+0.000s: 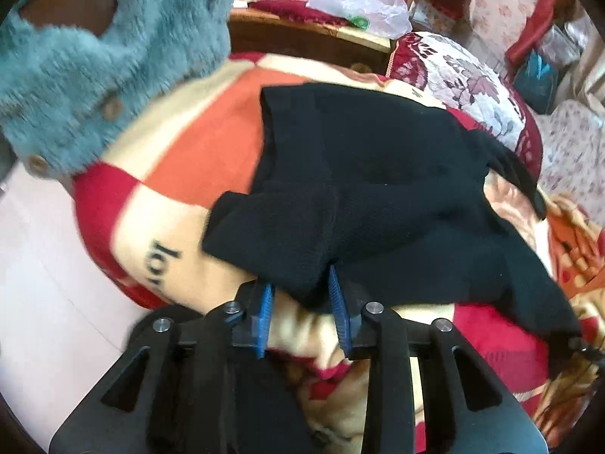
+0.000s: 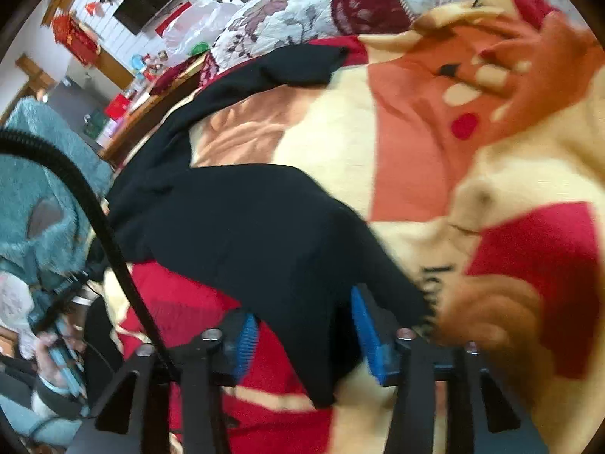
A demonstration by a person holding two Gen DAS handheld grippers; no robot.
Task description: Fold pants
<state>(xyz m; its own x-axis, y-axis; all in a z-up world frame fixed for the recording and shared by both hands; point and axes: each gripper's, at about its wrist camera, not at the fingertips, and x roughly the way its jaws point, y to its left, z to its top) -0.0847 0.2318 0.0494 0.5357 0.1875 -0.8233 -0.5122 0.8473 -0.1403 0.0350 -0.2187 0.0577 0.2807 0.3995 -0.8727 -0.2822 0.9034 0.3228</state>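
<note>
the left gripper (image 1: pixel 302 295) has its blue-padded fingers (image 1: pixel 266 302) set a little apart, with a hanging fold of the black pants (image 1: pixel 359 174) dipping between them; the right-hand pad sits against the cloth, but whether both pads press on it cannot be told. the right gripper (image 2: pixel 302 325) shows its blue fingers (image 2: pixel 365 325) spread wider, and an edge of the same pants (image 2: pixel 245 227) drops down through the gap, with no clear pinch visible through the blur.

outward from both, the pants lie bunched and partly doubled over on a fleece blanket (image 1: pixel 196 151) patterned in orange, cream and red blocks with dark lettering, spread over a bed. beyond the far end of the pants rests a floral pillow (image 1: pixel 472 83) in maroon and white. a fuzzy teal garment (image 1: pixel 94 56) with round buttons fills the upper left of the left wrist view.
</note>
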